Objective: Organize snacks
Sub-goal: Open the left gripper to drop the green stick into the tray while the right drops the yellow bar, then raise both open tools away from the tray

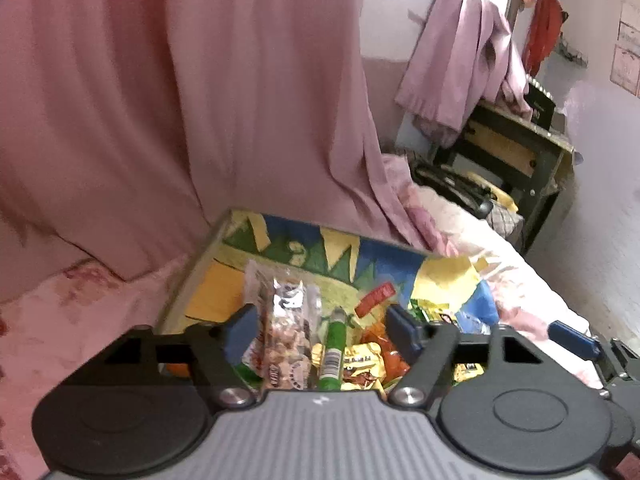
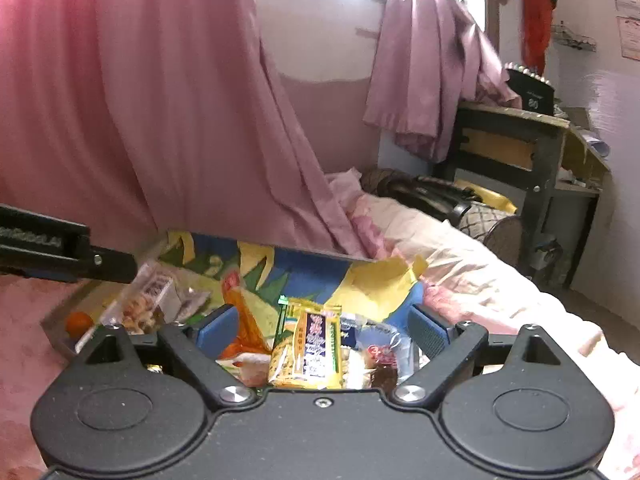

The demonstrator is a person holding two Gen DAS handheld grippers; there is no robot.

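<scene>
With both the left hand-held gripper [image 1: 320, 332] and the right hand-held gripper [image 2: 324, 330] open and empty above the snacks [image 1: 320, 344] piled in the colourful box [image 1: 240, 228] on the bed [image 2: 460, 256], choose one packet on top and close squarely on it.

curtain [image 1: 180, 100]: pink | box [image 1: 280, 240]: blue, yellow, green print | fingers [image 2: 218, 326]: blue | stick packet [image 1: 334, 348]: green

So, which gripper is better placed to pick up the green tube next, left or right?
Left. The green tube lies between the open fingers of the left gripper, just below them. The right gripper, also open, hangs over a yellow packet instead, and its view shows no tube.
</scene>
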